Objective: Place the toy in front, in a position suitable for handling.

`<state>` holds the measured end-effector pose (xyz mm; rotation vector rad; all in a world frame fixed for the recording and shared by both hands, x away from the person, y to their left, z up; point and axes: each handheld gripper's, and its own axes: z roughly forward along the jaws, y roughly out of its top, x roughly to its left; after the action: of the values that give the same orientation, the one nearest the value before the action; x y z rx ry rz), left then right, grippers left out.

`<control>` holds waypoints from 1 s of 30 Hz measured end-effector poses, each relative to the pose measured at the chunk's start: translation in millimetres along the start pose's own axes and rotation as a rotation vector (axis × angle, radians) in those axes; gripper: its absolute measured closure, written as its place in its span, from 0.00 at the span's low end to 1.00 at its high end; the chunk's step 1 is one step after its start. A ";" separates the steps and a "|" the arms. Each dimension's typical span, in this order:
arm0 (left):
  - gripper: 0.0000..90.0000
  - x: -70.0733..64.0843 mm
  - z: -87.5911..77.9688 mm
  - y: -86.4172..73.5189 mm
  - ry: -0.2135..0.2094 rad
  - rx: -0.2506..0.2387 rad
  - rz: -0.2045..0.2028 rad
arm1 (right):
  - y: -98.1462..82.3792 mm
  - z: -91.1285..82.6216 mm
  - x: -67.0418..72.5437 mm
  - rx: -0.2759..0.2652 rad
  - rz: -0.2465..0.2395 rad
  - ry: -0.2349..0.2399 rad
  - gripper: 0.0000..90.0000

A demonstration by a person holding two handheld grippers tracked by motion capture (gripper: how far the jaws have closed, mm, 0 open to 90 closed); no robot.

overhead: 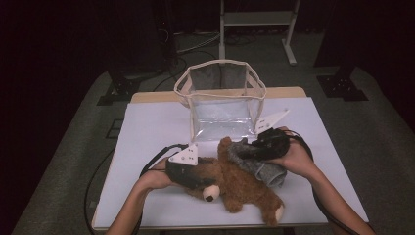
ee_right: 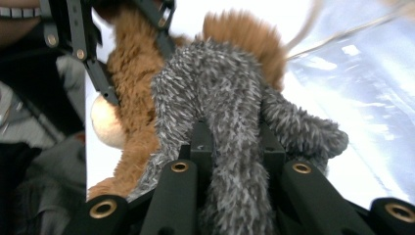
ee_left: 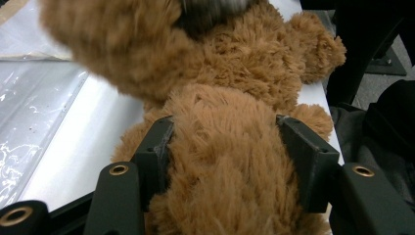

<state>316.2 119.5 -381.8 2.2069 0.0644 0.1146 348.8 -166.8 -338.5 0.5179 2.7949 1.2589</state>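
Observation:
A brown teddy bear (overhead: 240,185) lies on the white table (overhead: 147,132) with its pale snout toward the front edge. My left gripper (overhead: 196,178) is at its head end. In the left gripper view that gripper (ee_left: 222,142) is shut on the bear (ee_left: 225,166), and brown fur bulges between both pads. A grey plush toy (overhead: 264,171) lies across the bear. My right gripper (overhead: 244,152) holds it from the right. In the right gripper view its jaws (ee_right: 235,137) pinch a narrow part of the grey plush (ee_right: 215,83), with the bear (ee_right: 127,73) behind.
A clear plastic bag with cream trim (overhead: 220,62) stands open-topped just behind the toys at the table's middle. Its shiny wall shows in the left gripper view (ee_left: 34,98) and the right gripper view (ee_right: 352,63). Cables trail off the table's left side. A white stand (overhead: 257,19) is on the floor behind.

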 end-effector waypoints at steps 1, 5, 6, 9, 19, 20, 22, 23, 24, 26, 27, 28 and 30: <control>0.47 -0.3 -0.6 -0.6 -0.002 0.000 -0.002 | 0.5 8.3 2.8 0.035 -0.018 0.010 0.83; 0.44 -0.6 -1.7 -3.6 -0.024 -0.016 -0.014 | -8.7 18.8 10.7 0.059 -0.015 0.017 0.83; 0.44 -1.0 -1.9 -3.4 -0.026 -0.020 -0.015 | -11.9 15.8 10.3 0.045 -0.011 0.019 0.83; 0.44 -3.7 -2.3 -2.5 -0.021 -0.010 -0.015 | -23.0 0.8 8.9 0.009 0.021 0.015 0.83; 0.44 -2.6 -1.4 -1.5 -0.019 -0.023 -0.010 | -89.9 -50.4 -2.5 -0.094 0.165 -0.036 0.83; 0.44 -2.6 -1.0 -1.2 -0.019 -0.025 -0.011 | -95.2 -52.0 -2.6 -0.108 0.176 -0.036 0.82; 0.44 -3.4 -0.4 -0.4 -0.017 -0.024 -0.005 | -100.8 -54.8 -2.6 -0.131 0.184 -0.040 0.82; 0.43 -3.5 -0.1 0.1 -0.016 -0.020 -0.002 | -100.5 -55.8 -2.3 -0.140 0.182 -0.045 0.82; 0.43 -3.2 0.1 0.4 -0.015 -0.018 0.003 | -97.4 -56.6 -1.6 -0.150 0.177 -0.052 0.82; 0.43 -3.1 0.5 0.8 -0.014 -0.016 0.006 | -89.4 -56.2 -0.9 -0.161 0.155 -0.061 0.82; 0.43 -3.0 0.6 0.9 -0.013 -0.016 0.006 | -82.2 -54.8 -0.2 -0.172 0.146 -0.066 0.82; 0.43 -3.0 0.5 0.7 -0.014 -0.015 0.007 | -78.1 -53.5 0.0 -0.181 0.136 -0.064 0.82; 0.43 -3.0 0.0 -0.1 -0.012 -0.016 0.005 | -69.5 -47.1 1.9 -0.199 0.118 -0.059 0.82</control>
<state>313.2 119.3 -382.0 2.1914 0.0504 0.1040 319.4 -243.2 -357.6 0.7031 2.5870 1.4971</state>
